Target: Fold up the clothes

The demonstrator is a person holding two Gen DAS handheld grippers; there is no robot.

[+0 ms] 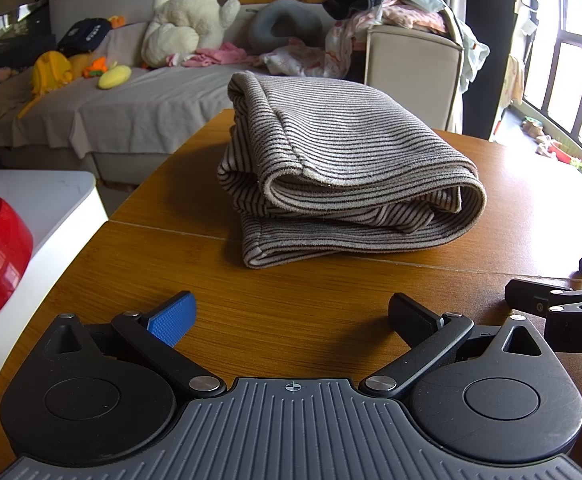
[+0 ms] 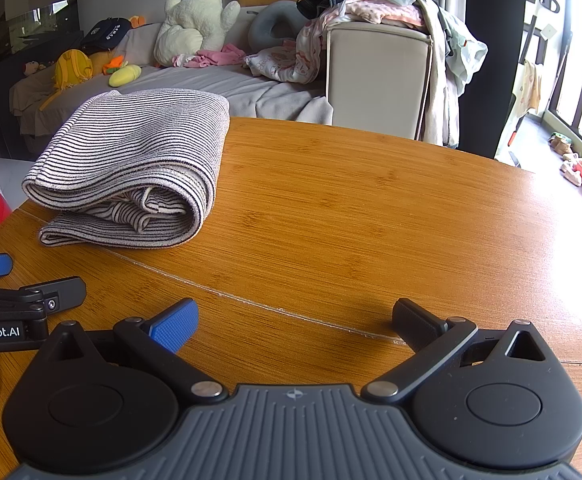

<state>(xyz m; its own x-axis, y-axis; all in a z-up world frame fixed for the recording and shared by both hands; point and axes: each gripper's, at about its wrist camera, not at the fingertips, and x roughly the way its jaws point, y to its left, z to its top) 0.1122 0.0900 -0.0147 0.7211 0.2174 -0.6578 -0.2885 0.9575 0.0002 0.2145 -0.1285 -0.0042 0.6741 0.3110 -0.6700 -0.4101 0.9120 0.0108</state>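
Both the left gripper [image 1: 291, 316] and right gripper [image 2: 294, 320] have fingers spread wide, holding nothing, low over the wooden tabletop [image 2: 371, 216]. The folded striped garment [image 1: 339, 168] lies ahead on it. Behind stands a toy-strewn sofa [image 1: 131, 100].

Left gripper [image 1: 291, 318]: black linkage arms, silver pivot screws, ribbed grey plate with crosshair mark behind jaws; one fingertip pad blue, other black. Right gripper [image 2: 294, 324]: same build. White "nRobot.AI" lettering on left gripper's side.
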